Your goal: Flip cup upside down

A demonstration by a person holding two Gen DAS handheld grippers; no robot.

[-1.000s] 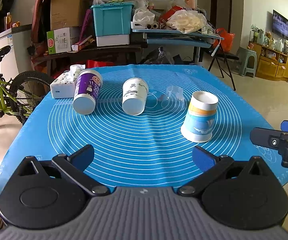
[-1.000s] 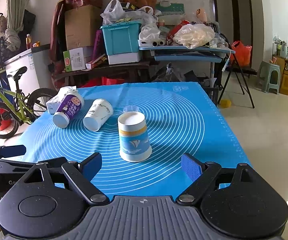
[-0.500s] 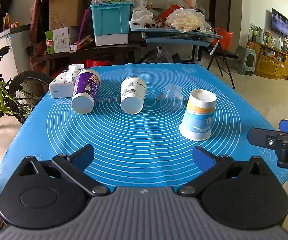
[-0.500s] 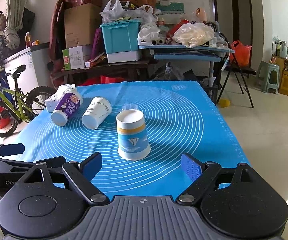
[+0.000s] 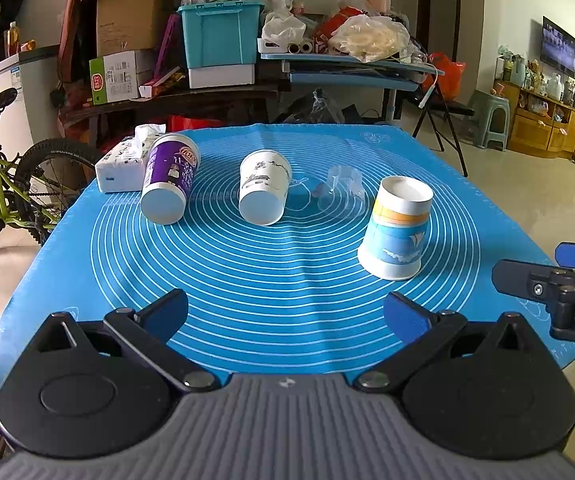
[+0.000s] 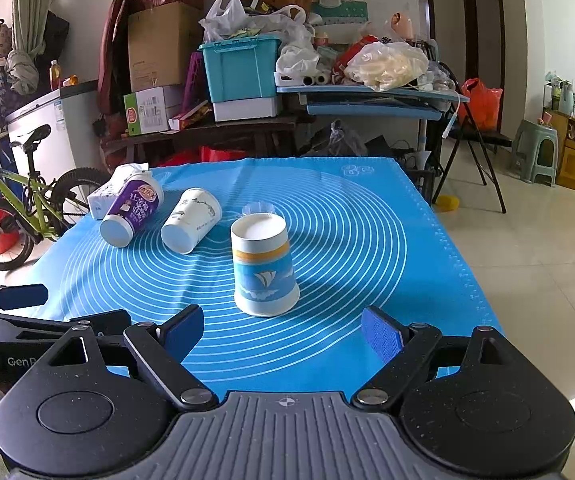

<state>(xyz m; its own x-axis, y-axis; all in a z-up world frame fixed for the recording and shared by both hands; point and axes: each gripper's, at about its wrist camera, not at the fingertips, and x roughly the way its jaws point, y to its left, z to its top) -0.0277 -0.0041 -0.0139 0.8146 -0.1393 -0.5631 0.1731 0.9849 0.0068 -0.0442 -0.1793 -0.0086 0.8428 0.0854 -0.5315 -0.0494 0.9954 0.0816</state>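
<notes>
A blue-and-white paper cup with a sailboat print (image 5: 397, 229) (image 6: 264, 266) stands upside down on the blue mat (image 5: 271, 280) (image 6: 351, 240), rim down. A purple cup (image 5: 169, 178) (image 6: 129, 210) and a white cup with ink drawings (image 5: 263, 192) (image 6: 191, 220) lie on their sides farther back. A small clear plastic cup (image 5: 341, 184) (image 6: 258, 209) sits behind the sailboat cup. My left gripper (image 5: 285, 310) is open and empty near the mat's front edge. My right gripper (image 6: 283, 330) is open and empty just in front of the sailboat cup.
A white tissue pack (image 5: 121, 162) (image 6: 113, 190) lies at the mat's back left corner. A green bicycle (image 5: 3, 184) stands left of the table. Cluttered shelves and a teal bin (image 6: 239, 68) are behind. Tiled floor lies to the right.
Both grippers have drifted slightly; the cups sit a little lower and closer in view. No cup has moved on the mat.
</notes>
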